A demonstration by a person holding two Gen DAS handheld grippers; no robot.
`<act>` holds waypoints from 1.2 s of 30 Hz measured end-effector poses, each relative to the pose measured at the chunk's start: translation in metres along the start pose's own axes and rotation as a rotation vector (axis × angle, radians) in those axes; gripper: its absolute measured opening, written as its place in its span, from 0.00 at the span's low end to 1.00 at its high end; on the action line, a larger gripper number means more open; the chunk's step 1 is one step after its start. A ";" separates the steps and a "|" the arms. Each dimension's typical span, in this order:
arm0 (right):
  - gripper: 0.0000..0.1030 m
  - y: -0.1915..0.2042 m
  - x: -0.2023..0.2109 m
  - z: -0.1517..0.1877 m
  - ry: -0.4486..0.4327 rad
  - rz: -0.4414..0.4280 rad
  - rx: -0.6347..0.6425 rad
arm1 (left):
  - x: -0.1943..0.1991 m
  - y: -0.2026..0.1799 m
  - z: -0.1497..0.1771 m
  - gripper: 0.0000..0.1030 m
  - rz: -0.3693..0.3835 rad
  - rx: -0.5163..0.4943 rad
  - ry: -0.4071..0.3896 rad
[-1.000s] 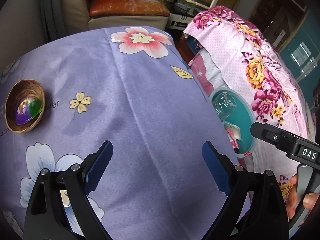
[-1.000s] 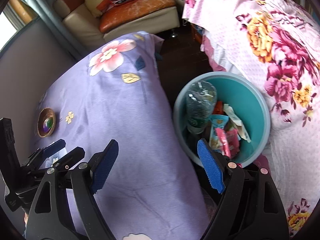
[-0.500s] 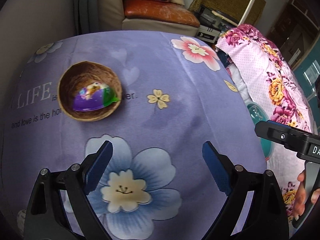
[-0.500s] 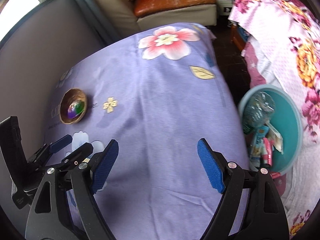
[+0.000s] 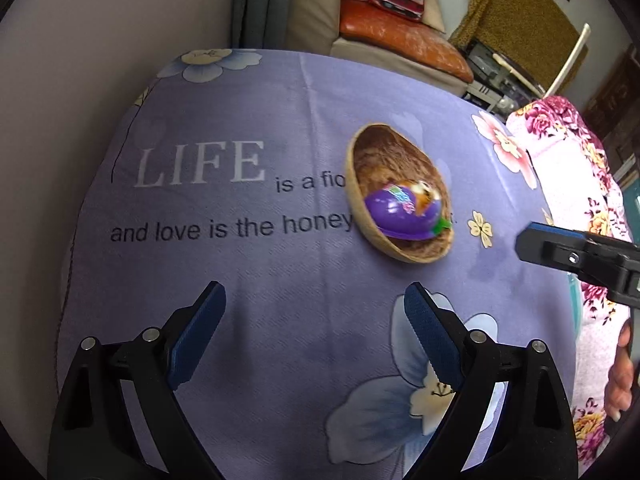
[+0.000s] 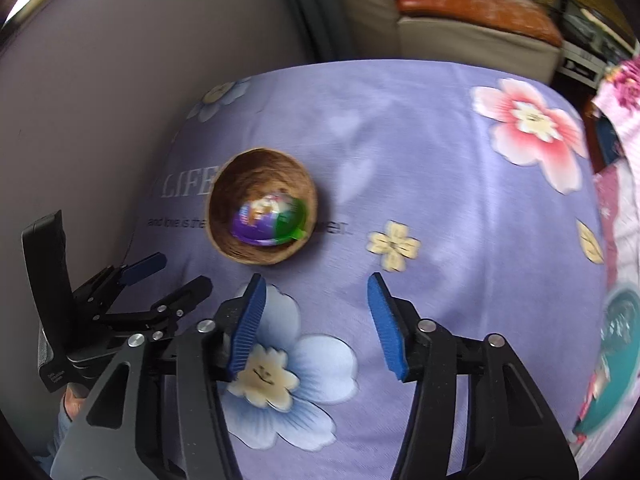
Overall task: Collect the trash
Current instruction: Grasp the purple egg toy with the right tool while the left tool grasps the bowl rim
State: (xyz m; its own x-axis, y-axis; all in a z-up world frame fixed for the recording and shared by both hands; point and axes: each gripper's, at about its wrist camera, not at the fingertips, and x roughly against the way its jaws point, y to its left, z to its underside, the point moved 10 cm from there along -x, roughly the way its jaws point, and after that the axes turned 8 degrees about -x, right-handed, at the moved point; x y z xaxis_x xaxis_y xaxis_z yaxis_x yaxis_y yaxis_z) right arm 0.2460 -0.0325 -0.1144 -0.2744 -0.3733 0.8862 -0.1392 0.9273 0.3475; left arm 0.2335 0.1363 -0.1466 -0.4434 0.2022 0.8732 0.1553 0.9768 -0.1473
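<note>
A brown coconut-shell bowl [image 5: 396,184] sits on the purple flowered tablecloth [image 5: 280,280] and holds a purple and green jelly cup [image 5: 404,210]. The bowl [image 6: 262,206] and cup [image 6: 270,218] also show in the right wrist view. My left gripper [image 5: 314,336] is open and empty, hovering near the bowl, which lies ahead to its right. My right gripper [image 6: 316,320] is open and empty, with the bowl ahead to its left. The left gripper [image 6: 164,276] shows at the left of the right wrist view. A teal trash bin [image 6: 616,364] with trash stands beside the table at the right.
A grey wall [image 5: 80,60] borders the table's left side. A sofa with orange cushions [image 5: 400,32] stands beyond the far edge. A pink flowered bedspread [image 5: 576,168] lies to the right of the table.
Both grippers have swung left from the bin side toward the bowl. The bowl now sits closer and more central in both views. The bin has slid to the right edge.
</note>
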 end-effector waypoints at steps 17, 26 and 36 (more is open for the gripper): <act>0.58 0.046 -0.085 -0.031 0.109 0.019 0.075 | -0.019 0.014 -0.004 0.89 0.038 -0.008 -0.004; 0.56 0.059 -0.082 -0.023 0.082 0.007 0.104 | -0.014 0.010 -0.002 0.89 0.048 0.008 -0.011; 0.56 0.032 -0.033 -0.036 -0.031 -0.016 0.000 | -0.021 -0.007 -0.036 0.88 0.096 0.085 -0.038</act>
State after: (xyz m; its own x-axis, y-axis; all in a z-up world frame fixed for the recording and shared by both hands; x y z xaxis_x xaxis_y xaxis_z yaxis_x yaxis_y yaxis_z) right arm 0.2851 0.0102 -0.1215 -0.3015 -0.3887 0.8706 -0.1440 0.9212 0.3614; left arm 0.2731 0.1227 -0.1475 -0.4638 0.2959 0.8351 0.1241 0.9550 -0.2694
